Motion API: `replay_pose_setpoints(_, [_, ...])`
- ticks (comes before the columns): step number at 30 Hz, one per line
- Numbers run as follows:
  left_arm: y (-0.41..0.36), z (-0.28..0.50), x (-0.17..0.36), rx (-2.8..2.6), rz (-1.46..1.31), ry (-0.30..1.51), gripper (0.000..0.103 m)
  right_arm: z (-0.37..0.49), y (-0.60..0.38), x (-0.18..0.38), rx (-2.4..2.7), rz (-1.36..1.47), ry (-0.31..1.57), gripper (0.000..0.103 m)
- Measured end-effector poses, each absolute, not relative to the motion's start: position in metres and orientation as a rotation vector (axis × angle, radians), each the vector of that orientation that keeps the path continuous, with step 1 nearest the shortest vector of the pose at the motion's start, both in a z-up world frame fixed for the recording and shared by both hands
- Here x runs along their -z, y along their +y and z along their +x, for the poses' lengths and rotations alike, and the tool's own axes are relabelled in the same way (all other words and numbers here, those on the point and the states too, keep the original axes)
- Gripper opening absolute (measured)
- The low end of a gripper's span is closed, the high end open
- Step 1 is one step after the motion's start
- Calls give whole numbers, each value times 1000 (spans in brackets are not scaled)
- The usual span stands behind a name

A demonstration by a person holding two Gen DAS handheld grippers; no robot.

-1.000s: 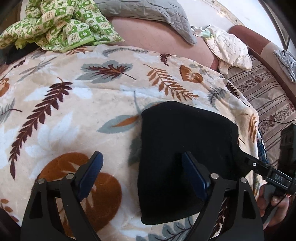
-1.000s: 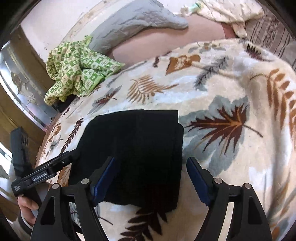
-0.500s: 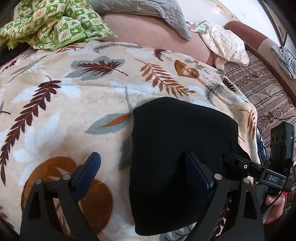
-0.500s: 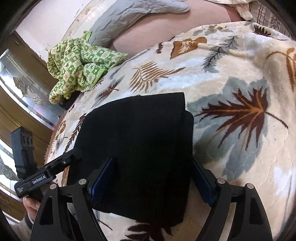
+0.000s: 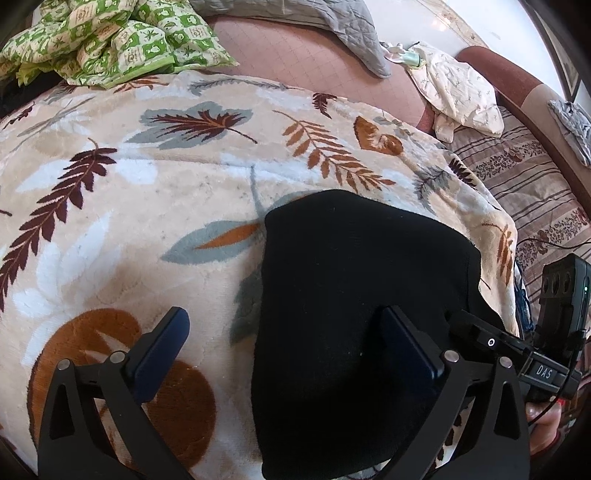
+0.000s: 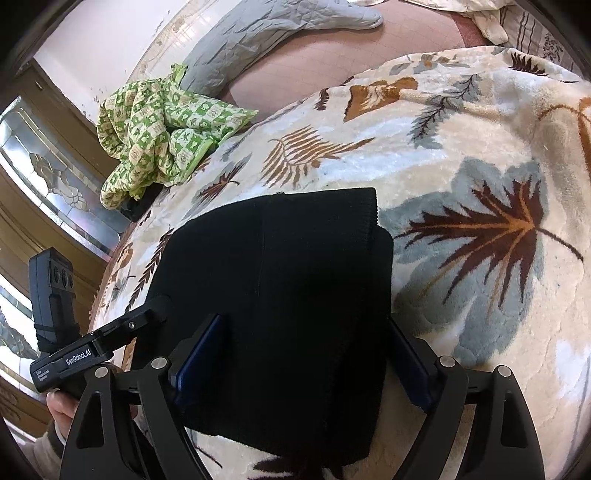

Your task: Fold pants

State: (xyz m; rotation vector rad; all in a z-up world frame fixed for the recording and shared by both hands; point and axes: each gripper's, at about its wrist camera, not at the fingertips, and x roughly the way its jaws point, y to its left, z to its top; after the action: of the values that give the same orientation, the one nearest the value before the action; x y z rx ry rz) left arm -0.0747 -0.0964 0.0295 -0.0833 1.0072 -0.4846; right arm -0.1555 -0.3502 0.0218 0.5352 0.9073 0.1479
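Both grippers — left [image 5: 284,347], right [image 6: 314,354] — gape over the pants [image 6: 280,302]: soft, light, likely limp; pinch a folded edge.

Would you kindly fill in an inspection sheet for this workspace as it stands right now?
Surface: leaf-print blanket spread over a bed.
Job's things: black pants, folded into a compact rectangle, lying flat on the blanket.
Clutter: green patterned cloth bunched at the far edge; grey quilted cloth and a cream cloth beyond it.
Grippers: left tool open, right finger over the pants; right tool open, straddling the pants' near end. Neither grips fabric.
Cables: thin dark cable on the striped bedding.
Surroundings: wood-framed glass panel on one side.
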Motion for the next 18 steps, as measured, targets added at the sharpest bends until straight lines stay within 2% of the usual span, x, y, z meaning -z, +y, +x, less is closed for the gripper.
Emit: replay_pose_setpoints(18, [-102, -80, -26, 485, -108, 1012, 103, -153, -348, -21, -130, 504, 895, 88])
